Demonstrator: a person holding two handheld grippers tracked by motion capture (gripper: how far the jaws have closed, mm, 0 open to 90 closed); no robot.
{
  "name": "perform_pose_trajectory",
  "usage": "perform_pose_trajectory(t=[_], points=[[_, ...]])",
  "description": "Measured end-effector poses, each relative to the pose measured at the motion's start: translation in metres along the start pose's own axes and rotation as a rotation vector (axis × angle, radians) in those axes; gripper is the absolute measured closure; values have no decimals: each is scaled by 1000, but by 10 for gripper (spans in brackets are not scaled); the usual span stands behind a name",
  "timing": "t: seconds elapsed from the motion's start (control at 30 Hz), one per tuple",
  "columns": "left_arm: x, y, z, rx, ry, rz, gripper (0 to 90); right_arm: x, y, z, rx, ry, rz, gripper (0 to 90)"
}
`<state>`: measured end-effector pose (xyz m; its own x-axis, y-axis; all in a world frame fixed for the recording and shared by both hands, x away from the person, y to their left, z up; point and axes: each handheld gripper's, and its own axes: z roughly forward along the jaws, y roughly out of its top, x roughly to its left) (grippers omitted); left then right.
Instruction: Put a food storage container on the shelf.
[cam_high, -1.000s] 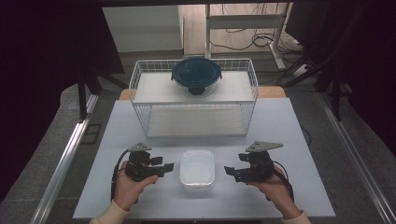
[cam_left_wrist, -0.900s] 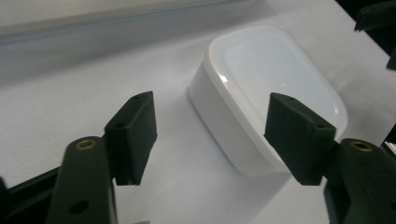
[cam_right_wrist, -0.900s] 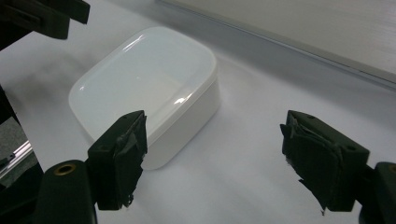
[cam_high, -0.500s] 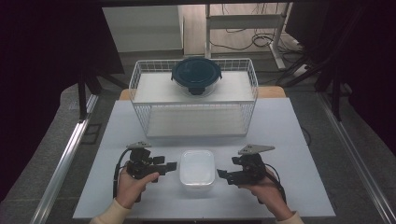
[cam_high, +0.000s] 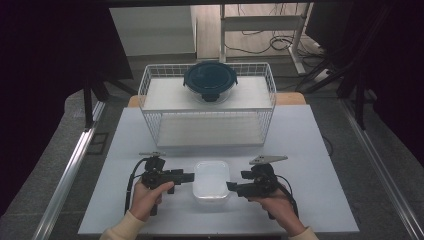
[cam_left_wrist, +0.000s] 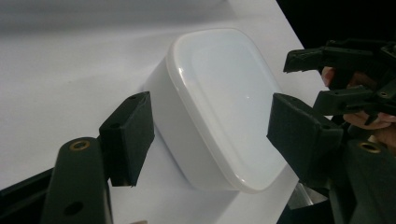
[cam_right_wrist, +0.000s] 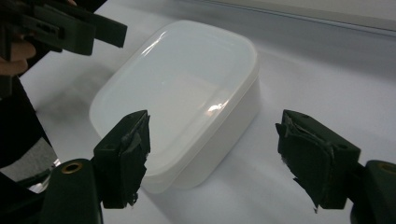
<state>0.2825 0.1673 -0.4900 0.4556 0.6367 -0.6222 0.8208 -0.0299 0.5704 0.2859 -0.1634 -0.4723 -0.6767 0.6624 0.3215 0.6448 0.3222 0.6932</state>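
White laminate covers the desk (cam_high: 310, 150), and we see it standing on a grey carpeted floor (cam_high: 60, 150) in a dim room with dark curtains (cam_high: 50, 45) at the left and right. At the far side of the desk sits a white wire basket (cam_high: 207, 107), and on top of it rests a round glass container with a dark blue lid (cam_high: 210, 80). Cables (cam_high: 270, 42) trail on the floor beyond. Near us, at the desk's middle, lies a white lidded plastic box (cam_high: 211, 181). We hold the left tool (cam_high: 186, 176) just beside its left edge, jaws apart with the box between them. The right tool (cam_high: 234, 187) sits at the box's right edge, jaws likewise spread wide, clamped on nothing.
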Motion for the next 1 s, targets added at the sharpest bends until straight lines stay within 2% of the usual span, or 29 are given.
perform_pose_trajectory(t=[0.1,0.17,0.2,0.23,0.37,0.53,0.57,0.63,0.67,0.73,0.77,0.83,0.87,0.9,0.93,0.97,1.0], points=[[1,0,2,7,-7,-7,316,-2,1,0,-6,13,19,261],[2,0,4,12,-18,-17,319,-5,2,0,-10,38,55,283],[3,1,6,15,-37,-29,320,-7,2,2,-7,48,71,300],[3,1,6,15,-37,-29,322,-7,2,2,-7,48,71,300],[5,1,11,22,-62,-55,333,-12,5,10,-1,64,115,350],[9,1,15,27,-61,-66,346,-16,7,19,8,70,151,375],[11,1,16,28,-67,-78,352,-17,6,21,15,73,156,383],[18,-2,20,27,-114,-128,369,-17,6,23,25,72,164,401],[20,-3,22,34,-96,-136,389,-17,5,24,24,84,170,430],[20,-3,22,32,-101,-134,406,-17,5,24,24,92,172,446],[20,-3,22,33,-119,-138,421,-17,4,26,31,104,174,485],[18,-4,23,38,-118,-125,448,-17,4,27,37,113,181,507],[18,-5,25,51,-113,-122,458,-20,2,28,45,143,218,550],[18,-5,25,51,-113,-122,476,-20,2,28,45,143,218,550],[19,-6,26,49,-127,-134,476,-21,2,28,48,165,244,564],[21,-8,26,46,-154,-160,536,-24,1,28,43,180,268,602],[26,-10,27,45,-162,-181,581,-26,1,27,43,188,280,614]])
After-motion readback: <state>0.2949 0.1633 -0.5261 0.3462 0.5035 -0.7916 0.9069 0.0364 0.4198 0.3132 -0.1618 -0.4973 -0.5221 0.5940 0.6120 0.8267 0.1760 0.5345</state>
